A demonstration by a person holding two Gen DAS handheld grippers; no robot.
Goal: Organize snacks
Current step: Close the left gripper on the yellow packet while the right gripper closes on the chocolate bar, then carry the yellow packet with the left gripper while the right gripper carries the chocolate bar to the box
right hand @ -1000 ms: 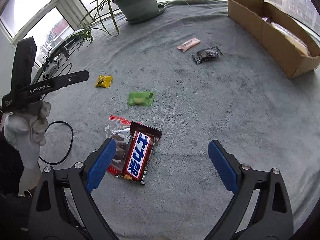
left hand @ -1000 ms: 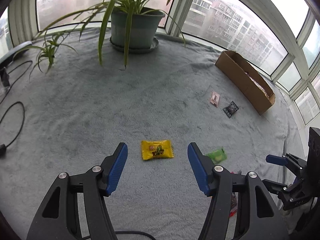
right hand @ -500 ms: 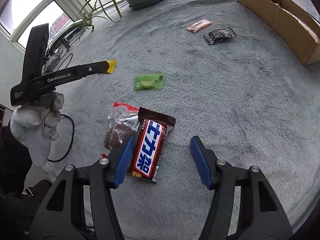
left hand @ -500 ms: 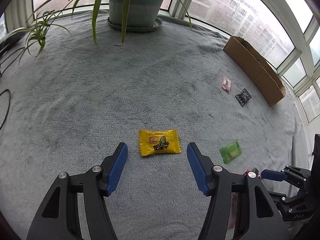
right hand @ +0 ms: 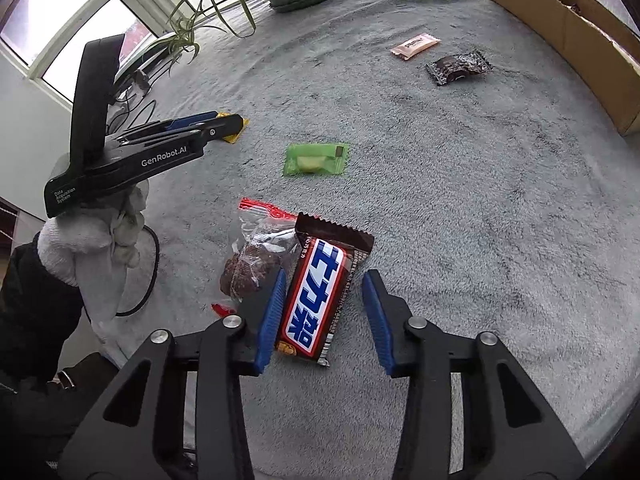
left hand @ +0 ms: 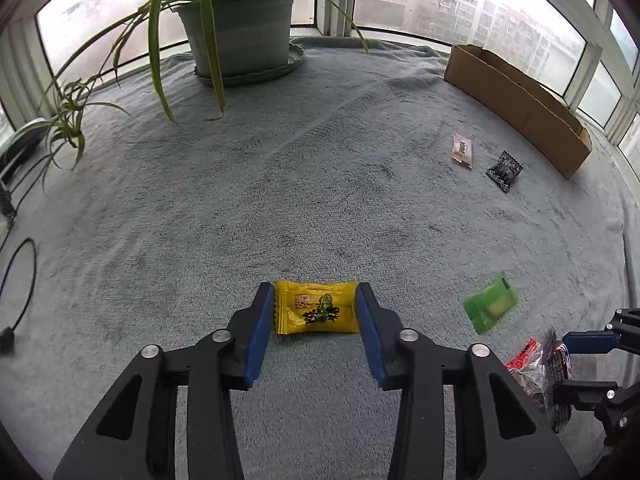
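A yellow snack packet lies on the grey blanket. My left gripper is down over it, jaws closing, with a blue pad pressing on each end. From the right wrist view, the left gripper hides most of that packet. A brown chocolate bar with a blue and white label lies tilted between the jaws of my right gripper. Those jaws are closing: the left pad touches the bar, the right pad stands off it. A clear bag of brown snack lies under the bar's left edge.
A green packet lies between the two grippers. A pink packet and a black one lie near the long cardboard box at the far right. A potted plant stands at the back, cables trail left.
My left gripper came down over the yellow packet and its jaws narrowed onto its ends. The right jaws narrowed from wide apart to close around the chocolate bar.
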